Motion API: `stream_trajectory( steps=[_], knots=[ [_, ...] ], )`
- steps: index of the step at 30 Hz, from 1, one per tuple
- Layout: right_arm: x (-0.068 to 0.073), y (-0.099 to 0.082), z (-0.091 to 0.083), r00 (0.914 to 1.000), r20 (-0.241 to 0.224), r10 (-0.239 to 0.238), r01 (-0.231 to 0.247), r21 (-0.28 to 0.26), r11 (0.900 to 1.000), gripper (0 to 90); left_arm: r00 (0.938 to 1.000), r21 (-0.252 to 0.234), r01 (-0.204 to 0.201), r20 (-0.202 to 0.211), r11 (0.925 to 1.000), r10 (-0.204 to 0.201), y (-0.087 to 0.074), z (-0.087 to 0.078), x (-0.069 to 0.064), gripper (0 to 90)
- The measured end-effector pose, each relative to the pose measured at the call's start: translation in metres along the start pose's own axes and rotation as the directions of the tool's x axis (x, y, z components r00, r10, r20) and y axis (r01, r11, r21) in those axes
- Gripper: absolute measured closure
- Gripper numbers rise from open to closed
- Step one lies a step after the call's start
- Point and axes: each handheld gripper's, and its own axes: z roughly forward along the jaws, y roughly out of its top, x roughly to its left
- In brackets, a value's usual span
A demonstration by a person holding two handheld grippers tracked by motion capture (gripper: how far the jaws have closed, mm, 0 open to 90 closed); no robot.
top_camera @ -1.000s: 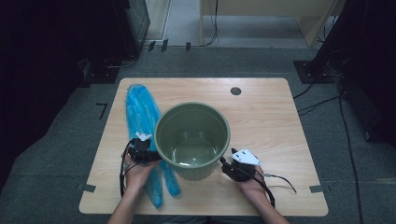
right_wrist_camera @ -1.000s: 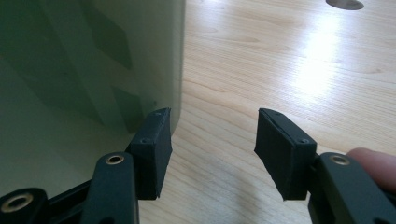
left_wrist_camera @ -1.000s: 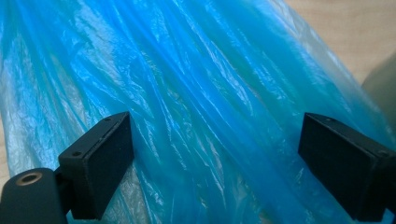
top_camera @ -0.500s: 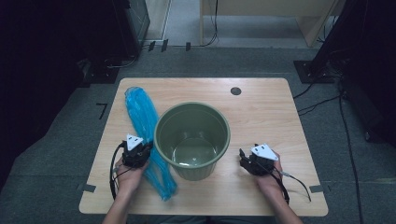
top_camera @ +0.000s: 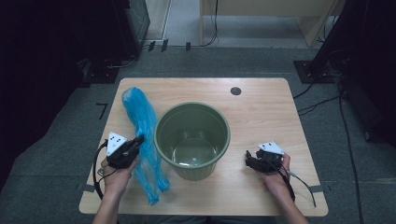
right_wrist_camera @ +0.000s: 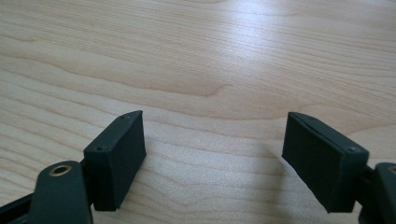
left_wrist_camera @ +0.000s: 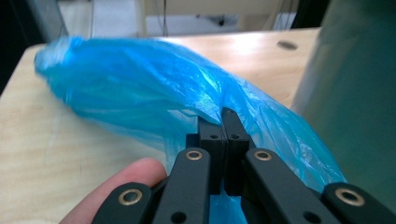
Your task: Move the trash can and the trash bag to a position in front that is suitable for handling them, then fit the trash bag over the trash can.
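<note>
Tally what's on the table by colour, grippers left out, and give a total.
Blue: 1, the plastic bag
Green: 1, the bucket
Total: 2

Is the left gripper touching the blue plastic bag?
Touching. In the left gripper view, the left gripper has its jaws shut on a fold of the blue plastic bag.

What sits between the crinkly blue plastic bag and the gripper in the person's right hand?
The round green plastic bucket, seen in the high view.
</note>
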Motion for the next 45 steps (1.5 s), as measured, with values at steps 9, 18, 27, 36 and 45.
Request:
stream_trajectory(
  steps=[9, 18, 27, 36, 45],
  knots=[
    [-0.004, 0.001, 0.002, 0.9989, -0.022, 0.041, -0.041, 0.018, 0.999, 18.4, 0.9988, -0.088, -0.021, 0.042, 0.9959, 0.024, 0.023, -0.025, -0.01, 90.0],
    [-0.004, 0.002, 0.004, 0.9981, -0.015, 0.06, -0.06, 0.027, 0.9978, 16.3, 0.9961, -0.19, 0.009, 0.088, 0.9817, 0.008, 0.048, -0.046, -0.024, 89.9],
    [-0.004, 0.003, 0.004, 0.998, -0.014, 0.062, -0.061, 0.026, 0.9978, 15.9, 0.986, -0.253, -0.014, 0.157, 0.9674, 0.056, 0.077, -0.064, -0.04, 89.9],
    [-0.003, 0.003, 0.004, 0.9982, -0.007, 0.06, -0.06, 0.026, 0.9979, 15.9, 0.9687, -0.331, -0.064, 0.206, 0.9414, 0.138, 0.109, -0.08, -0.061, 90.0],
    [-0.002, 0.003, 0.004, 0.9985, -0.005, 0.054, -0.054, 0.022, 0.9983, 16.0, 0.9379, -0.38, -0.095, 0.275, 0.9201, 0.211, 0.143, -0.088, -0.085, 90.0]
  ],
)
